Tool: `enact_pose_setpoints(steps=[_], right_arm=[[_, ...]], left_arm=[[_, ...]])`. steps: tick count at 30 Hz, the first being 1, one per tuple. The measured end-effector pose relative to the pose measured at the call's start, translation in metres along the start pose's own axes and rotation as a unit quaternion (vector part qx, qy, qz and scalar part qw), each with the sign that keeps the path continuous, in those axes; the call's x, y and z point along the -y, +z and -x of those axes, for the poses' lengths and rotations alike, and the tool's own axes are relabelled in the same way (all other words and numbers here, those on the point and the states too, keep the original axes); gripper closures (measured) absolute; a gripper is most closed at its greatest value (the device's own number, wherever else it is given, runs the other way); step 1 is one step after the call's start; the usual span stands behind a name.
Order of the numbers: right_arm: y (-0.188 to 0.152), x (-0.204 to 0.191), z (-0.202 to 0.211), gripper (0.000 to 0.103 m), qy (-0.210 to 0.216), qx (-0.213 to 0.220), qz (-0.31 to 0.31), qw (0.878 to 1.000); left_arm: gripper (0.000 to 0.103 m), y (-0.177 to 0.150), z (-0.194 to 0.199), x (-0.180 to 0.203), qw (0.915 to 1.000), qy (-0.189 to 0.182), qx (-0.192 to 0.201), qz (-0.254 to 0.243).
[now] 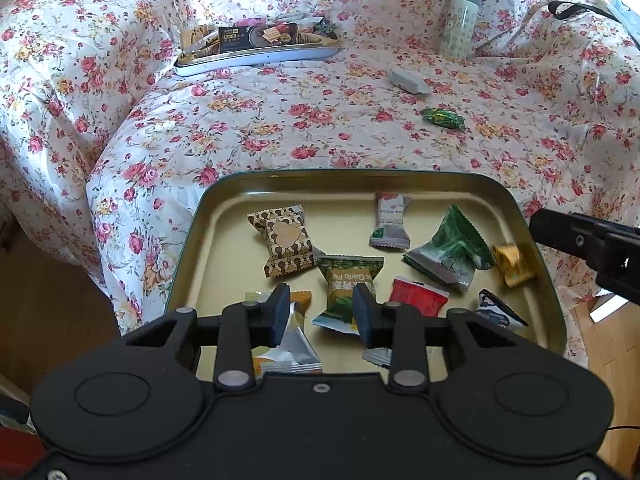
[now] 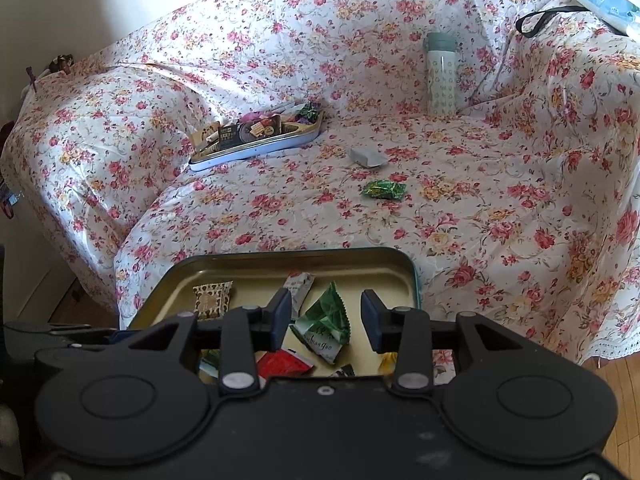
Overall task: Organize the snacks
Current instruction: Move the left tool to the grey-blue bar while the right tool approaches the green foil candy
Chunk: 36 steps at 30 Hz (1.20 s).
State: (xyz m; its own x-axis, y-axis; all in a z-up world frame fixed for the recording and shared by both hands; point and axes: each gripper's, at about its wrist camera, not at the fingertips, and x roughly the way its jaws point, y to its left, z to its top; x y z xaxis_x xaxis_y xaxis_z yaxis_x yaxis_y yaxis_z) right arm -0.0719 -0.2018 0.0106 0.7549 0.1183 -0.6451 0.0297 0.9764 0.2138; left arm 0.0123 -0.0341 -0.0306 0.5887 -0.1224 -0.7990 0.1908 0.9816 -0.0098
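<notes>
A green-rimmed gold tin tray [image 1: 224, 216] sits at the sofa's front edge and holds several wrapped snacks, among them a green garlic-pea packet [image 1: 348, 288] and a green triangular packet [image 1: 452, 248]. My left gripper [image 1: 322, 312] is open and empty, hovering over the tray's near side. My right gripper [image 2: 326, 320] is open and empty above the same tray [image 2: 404, 268]; its finger shows at the right in the left wrist view [image 1: 560, 232]. A green candy [image 2: 384, 190] and a grey-white packet [image 2: 368, 157] lie loose on the sofa seat.
A second tin tray [image 2: 256, 152] full of snacks sits at the back left of the floral-covered sofa [image 2: 280, 216]. A patterned bottle [image 2: 441, 76] stands at the back right. A black strap [image 2: 536, 20] lies on the armrest. Wooden floor [image 2: 616, 384] lies below.
</notes>
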Motion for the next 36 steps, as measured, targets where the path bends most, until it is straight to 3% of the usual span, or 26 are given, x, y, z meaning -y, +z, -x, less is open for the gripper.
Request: enact_pose_setpoints(steps=[11, 20, 26, 31, 36], right_arm=[[-0.001, -0.001, -0.004, 0.056, 0.001, -0.015, 0.008, 1.000], [-0.007, -0.002, -0.014, 0.048, 0.006, -0.045, 0.017, 0.999], [-0.007, 0.003, -0.022, 0.045, 0.015, -0.070, 0.014, 0.997], [0.002, 0.012, -0.030, 0.045, 0.023, -0.080, -0.003, 0.997], [0.024, 0.016, -0.035, 0.044, 0.017, -0.070, 0.009, 0.997]], left_arm=[[0.059, -0.001, 0.000, 0.000, 1.0000, 0.004, -0.002, 0.000], [0.058, 0.000, 0.000, -0.002, 1.0000, 0.006, -0.002, 0.000], [0.053, 0.002, -0.008, -0.004, 0.9995, -0.014, -0.027, -0.013], [0.052, 0.014, -0.011, -0.003, 0.9980, -0.024, -0.039, -0.043], [0.051, 0.042, -0.009, -0.001, 0.9971, -0.021, -0.020, -0.070]])
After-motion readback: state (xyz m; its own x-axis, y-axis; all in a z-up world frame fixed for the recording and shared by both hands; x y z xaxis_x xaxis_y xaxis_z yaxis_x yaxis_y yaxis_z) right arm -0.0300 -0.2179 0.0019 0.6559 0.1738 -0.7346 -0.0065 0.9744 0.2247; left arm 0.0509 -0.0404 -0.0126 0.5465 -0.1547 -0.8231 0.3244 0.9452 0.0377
